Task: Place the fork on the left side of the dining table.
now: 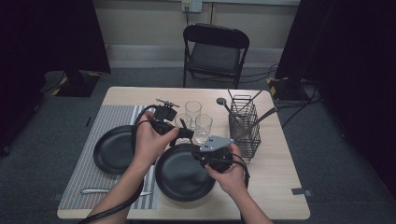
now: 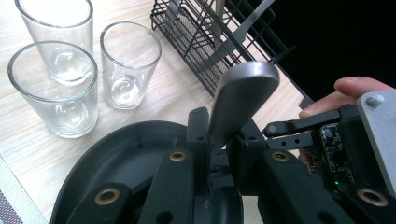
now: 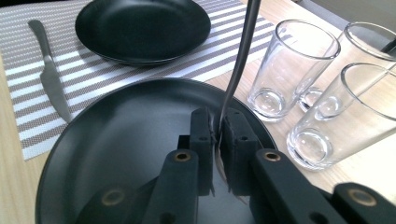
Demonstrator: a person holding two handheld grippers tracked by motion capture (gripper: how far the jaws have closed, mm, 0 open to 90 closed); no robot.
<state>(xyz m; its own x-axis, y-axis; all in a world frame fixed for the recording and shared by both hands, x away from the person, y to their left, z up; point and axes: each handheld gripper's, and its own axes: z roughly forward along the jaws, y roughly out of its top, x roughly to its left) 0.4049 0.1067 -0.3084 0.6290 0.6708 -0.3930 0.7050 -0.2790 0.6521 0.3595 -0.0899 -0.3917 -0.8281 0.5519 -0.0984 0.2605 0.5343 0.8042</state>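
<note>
A fork (image 3: 236,74) is clamped at both ends, handle in the left gripper (image 2: 219,154), tines in the right gripper (image 3: 217,144), above the near black plate (image 3: 116,140). A handover seems underway; one grip must be released next.

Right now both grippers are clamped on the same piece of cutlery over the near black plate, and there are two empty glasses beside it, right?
Nearly. The left gripper and right gripper do both clamp the cutlery over the near black plate, but the right gripper view shows three empty glasses, not two.
</note>
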